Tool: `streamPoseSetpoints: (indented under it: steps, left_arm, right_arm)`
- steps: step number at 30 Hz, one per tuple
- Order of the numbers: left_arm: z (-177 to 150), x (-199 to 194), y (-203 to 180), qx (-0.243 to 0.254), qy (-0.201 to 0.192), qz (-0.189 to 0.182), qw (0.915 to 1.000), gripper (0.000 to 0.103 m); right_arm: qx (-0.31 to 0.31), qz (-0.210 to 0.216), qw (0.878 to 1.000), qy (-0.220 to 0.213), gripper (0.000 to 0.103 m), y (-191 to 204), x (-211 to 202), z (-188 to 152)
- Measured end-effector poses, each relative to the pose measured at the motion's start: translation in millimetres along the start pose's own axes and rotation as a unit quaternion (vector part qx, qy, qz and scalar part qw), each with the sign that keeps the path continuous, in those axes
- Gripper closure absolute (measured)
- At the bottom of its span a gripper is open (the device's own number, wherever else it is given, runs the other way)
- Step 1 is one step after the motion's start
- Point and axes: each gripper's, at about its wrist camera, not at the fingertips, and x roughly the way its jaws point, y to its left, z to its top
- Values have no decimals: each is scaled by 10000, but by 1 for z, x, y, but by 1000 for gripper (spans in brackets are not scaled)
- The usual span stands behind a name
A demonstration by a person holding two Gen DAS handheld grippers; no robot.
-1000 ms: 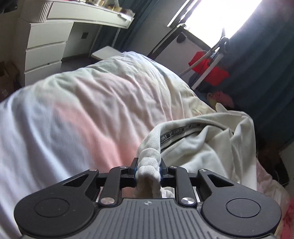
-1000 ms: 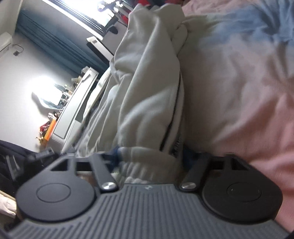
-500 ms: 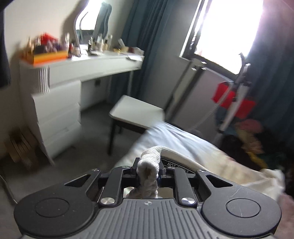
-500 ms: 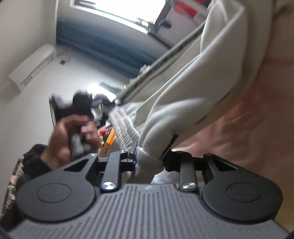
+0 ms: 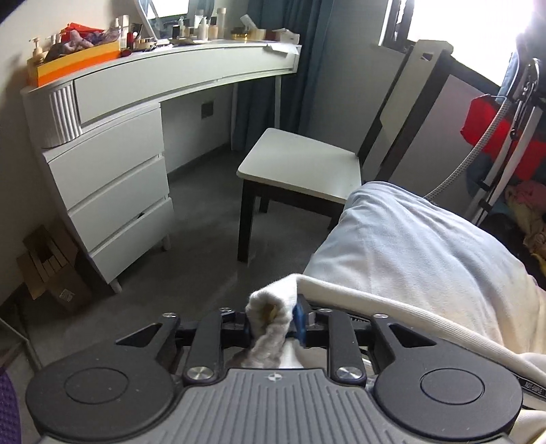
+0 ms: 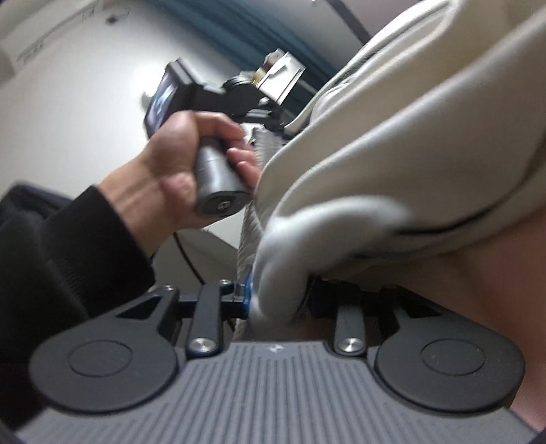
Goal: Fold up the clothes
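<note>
While gripping the cream garment [image 5: 392,304] by its ribbed hem, both tools, left tool [image 5: 271,319] and right tool [image 6: 274,300], are stretching it toward 3 o'clock over the bed [image 5: 426,239], likely for folding.

Window [image 5: 471,20] glare; right view perhaps motion-blurred.
</note>
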Motion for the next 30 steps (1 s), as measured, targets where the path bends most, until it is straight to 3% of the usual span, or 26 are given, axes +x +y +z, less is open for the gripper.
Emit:
streamPoseSetpoints:
  steps: [2,3,6,7,11,16,20,24,27,30]
  left_arm:
    - [-4,-10,1,69,-60,69,9999,64]
    - [-7,-18,1,130,-117,114,9998,58]
    - [-23,-54,-4,410,-568,371,9968,37]
    - [-31,-70,-7,515,-783,393,9948,33]
    - [-71,-139,-16,635,-1420,170,9877,26]
    - [-134,-219,-30,466,-1506,-469,9864,26]
    - [-197,-287,-44,434,-1764,-1066,9776,26]
    - [-254,-339,-68,569,-1802,-1610,9687,25]
    - [-290,-359,-92,840,-1864,-1855,9611,24]
    - [-316,-372,-115,1201,-1908,-1948,9546,24]
  right_arm:
    - [-176,-71,9997,123,57,4,-5,3]
    - [-266,-108,9995,142,47,4,-13,3]
    - [-538,-218,9981,197,20,3,-36,3]
    - [-628,-255,9975,215,17,3,-43,3]
    - [-1008,-427,9938,209,19,1,-79,3]
    - [-1542,-1132,9798,-592,19,-6,-182,15]
    - [-1828,-1704,9591,-1330,19,-10,-269,29]
    - [-2088,-2187,9343,-1890,19,-22,-367,20]
    - [-2101,-2558,9166,-2241,19,-33,-418,18]
    - [-2287,-2806,8973,-2526,19,-45,-427,9]
